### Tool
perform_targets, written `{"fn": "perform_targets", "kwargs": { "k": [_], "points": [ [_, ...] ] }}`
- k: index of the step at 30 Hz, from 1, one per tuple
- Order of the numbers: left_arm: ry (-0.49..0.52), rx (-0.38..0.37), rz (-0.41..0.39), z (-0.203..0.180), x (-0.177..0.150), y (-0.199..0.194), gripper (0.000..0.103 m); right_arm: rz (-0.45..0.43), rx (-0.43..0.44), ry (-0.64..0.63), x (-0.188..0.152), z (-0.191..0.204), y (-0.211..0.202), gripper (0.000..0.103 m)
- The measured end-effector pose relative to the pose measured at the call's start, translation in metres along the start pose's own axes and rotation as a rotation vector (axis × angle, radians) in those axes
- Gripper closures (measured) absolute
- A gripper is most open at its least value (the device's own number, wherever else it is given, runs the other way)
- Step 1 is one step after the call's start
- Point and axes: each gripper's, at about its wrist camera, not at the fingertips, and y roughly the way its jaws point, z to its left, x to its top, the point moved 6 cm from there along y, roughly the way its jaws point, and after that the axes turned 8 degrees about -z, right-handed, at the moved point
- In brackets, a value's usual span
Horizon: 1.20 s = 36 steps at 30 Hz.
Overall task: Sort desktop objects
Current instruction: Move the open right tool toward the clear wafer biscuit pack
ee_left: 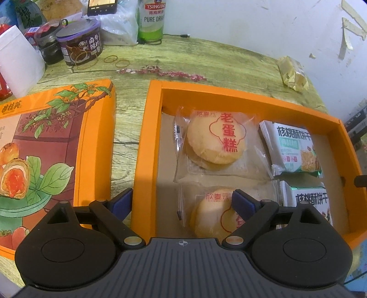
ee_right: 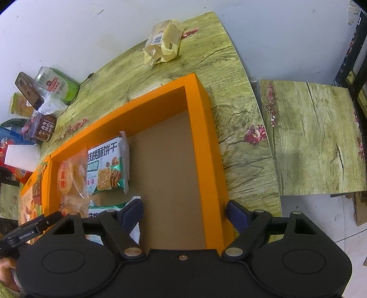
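An open orange box [ee_left: 229,90] [ee_right: 199,103] holds two egg cake packets, far [ee_left: 215,137] and near [ee_left: 211,217], with two walnut biscuit packets [ee_left: 296,149] [ee_left: 307,201] to their right. The box's right half is bare cardboard. My left gripper [ee_left: 181,201] is open and straddles the box's left wall, one finger above the near cake packet. My right gripper [ee_right: 185,212] is open astride the right wall, its inner finger by the near biscuit packet [ee_right: 103,207]. The far biscuit packet [ee_right: 107,167] lies beyond it. Nothing is gripped.
The printed box lid [ee_left: 57,137] lies left of the box. A yellow snack packet [ee_left: 292,73] [ee_right: 162,41] sits at the far right of the table. At the back left stand a beer can [ee_left: 152,20], a jar [ee_left: 79,43], a phone [ee_left: 102,6] and rubber bands [ee_left: 117,60]. A lower surface [ee_right: 316,137] adjoins the table's right.
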Motion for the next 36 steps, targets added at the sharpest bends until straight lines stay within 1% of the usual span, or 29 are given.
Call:
{"fn": "perform_targets", "kwargs": {
  "k": [7,21,24,28,36],
  "points": [
    [-0.007,0.003,-0.001,0.001,0.005,0.003,0.011,-0.01,-0.016,-0.022,0.006,0.004,0.003,0.024],
    [-0.018,0.026,-0.003,0.009,0.013,0.008,0.011,-0.02,-0.002,-0.036,0.016,0.014,0.012,0.024],
    [-0.018,0.022,-0.003,0.011,0.013,0.008,0.011,-0.023,0.006,-0.024,0.017,0.012,0.012,0.024],
    [-0.021,0.037,-0.007,0.014,0.011,0.006,0.01,-0.029,0.022,0.003,0.018,0.008,0.009,0.025],
    [-0.036,0.06,-0.035,0.023,0.012,-0.008,0.009,-0.06,0.013,0.035,0.023,-0.004,-0.005,0.024]
  ]
}}
